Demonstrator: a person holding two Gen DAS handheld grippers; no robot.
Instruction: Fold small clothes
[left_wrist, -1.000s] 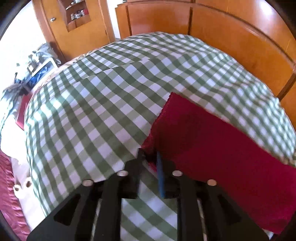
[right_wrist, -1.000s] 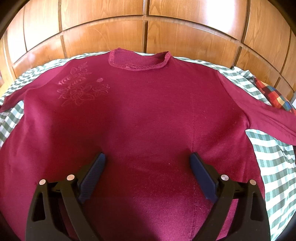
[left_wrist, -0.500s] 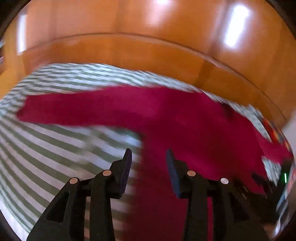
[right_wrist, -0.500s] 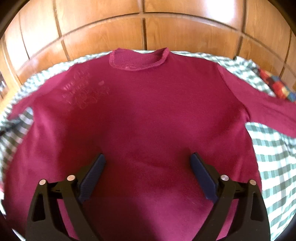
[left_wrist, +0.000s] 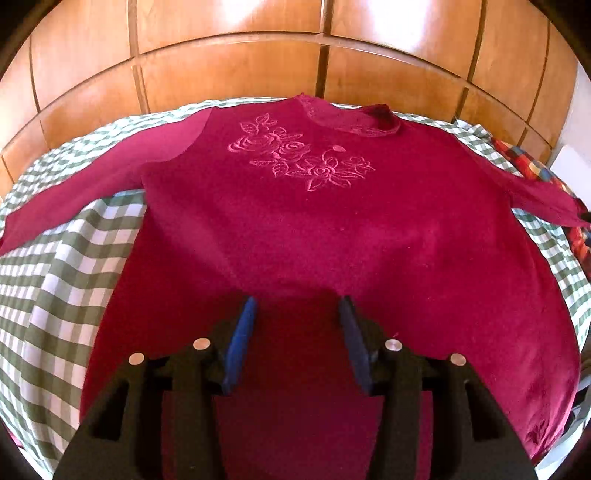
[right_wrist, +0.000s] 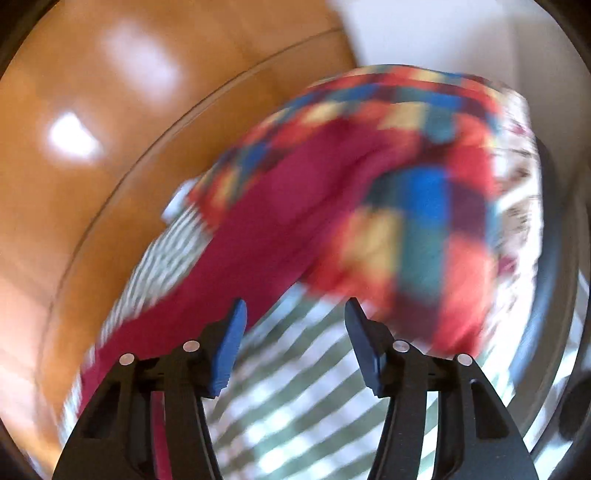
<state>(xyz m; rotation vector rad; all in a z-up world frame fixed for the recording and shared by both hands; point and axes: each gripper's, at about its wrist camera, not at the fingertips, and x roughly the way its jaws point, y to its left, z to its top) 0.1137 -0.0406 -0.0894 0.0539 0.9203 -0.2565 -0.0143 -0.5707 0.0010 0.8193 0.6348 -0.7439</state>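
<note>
Left gripper (left_wrist: 297, 314): seen at the bottom middle of the left wrist view, over the lower part of the top. Its jaws are opening, and nothing is pinched.
Right gripper (right_wrist: 293, 317): seen at the bottom middle of the blurred right wrist view. Its jaws are closing, with no cloth caught between them.
Red top (left_wrist: 332, 236): laid flat across the middle of the left wrist view, on the checked sheet (left_wrist: 74, 266).
Feel: judged soft, light and floppy. It will likely sag when lifted.
Sleeve (right_wrist: 258, 236): a good place to be pinched, near its end.
Flower stitching (left_wrist: 295, 155): seen farther up, below the neck.
Patchwork cloth (right_wrist: 413, 184): lies past the sleeve, upper right.
Wooden board (left_wrist: 229, 70): farthest, along the top.
</note>
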